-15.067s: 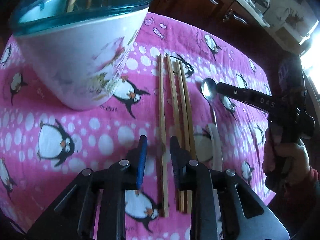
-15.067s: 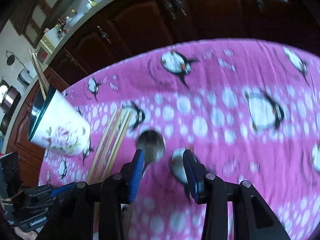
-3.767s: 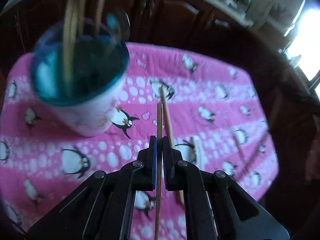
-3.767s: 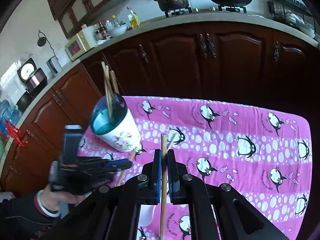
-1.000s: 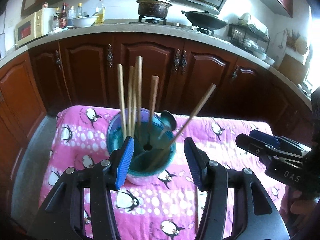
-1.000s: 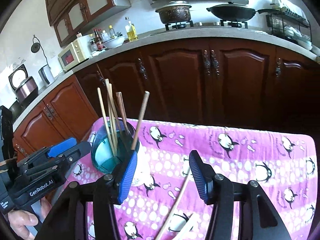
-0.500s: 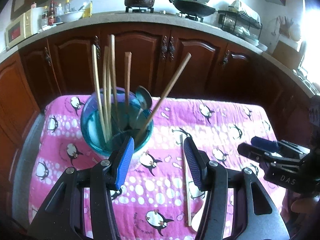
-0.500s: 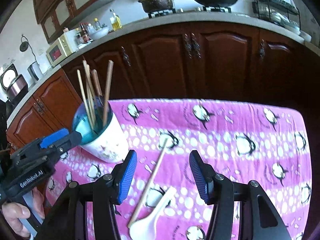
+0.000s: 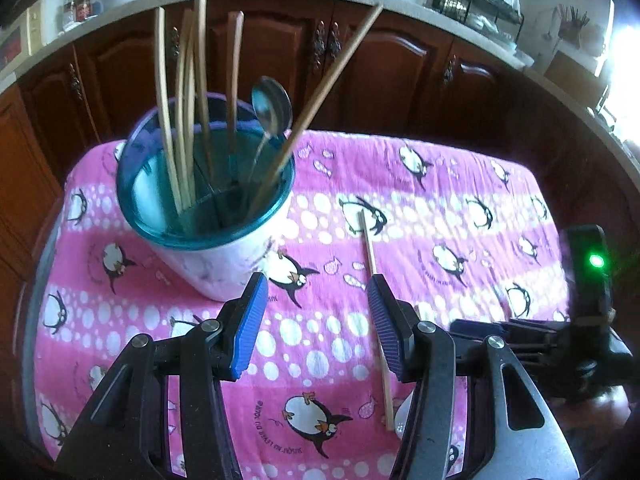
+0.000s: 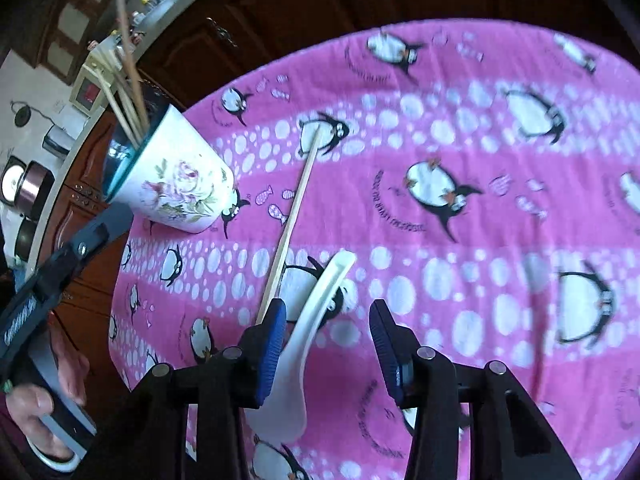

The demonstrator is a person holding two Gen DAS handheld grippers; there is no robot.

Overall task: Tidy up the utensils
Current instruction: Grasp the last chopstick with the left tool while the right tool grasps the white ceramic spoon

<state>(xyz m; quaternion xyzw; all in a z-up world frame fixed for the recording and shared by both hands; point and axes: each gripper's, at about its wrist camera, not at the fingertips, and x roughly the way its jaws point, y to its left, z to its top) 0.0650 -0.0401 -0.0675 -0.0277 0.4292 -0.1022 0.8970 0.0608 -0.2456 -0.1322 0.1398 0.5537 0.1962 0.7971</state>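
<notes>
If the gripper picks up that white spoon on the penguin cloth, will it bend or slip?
The white spoon looks hard and glossy, so probably stiff but slippery. Its curved handle may twist between the right gripper jaws, now closing around it. It may chip if dropped.

Left gripper (image 9: 314,324): black angular frame, two fingers faced with ribbed blue pads (image 9: 249,326), round silver screw heads at the finger pivots and arm joints. Right gripper (image 10: 326,346): same build, black linkage arms, blue ribbed pads (image 10: 272,354), silver screws. Seen from the left wrist camera, the right unit carries a black upright housing with a lit green indicator lamp (image 9: 596,261). The hand (image 10: 38,408) on the left unit's grip wears a pale bangle at the wrist and a dark red sleeve
</notes>
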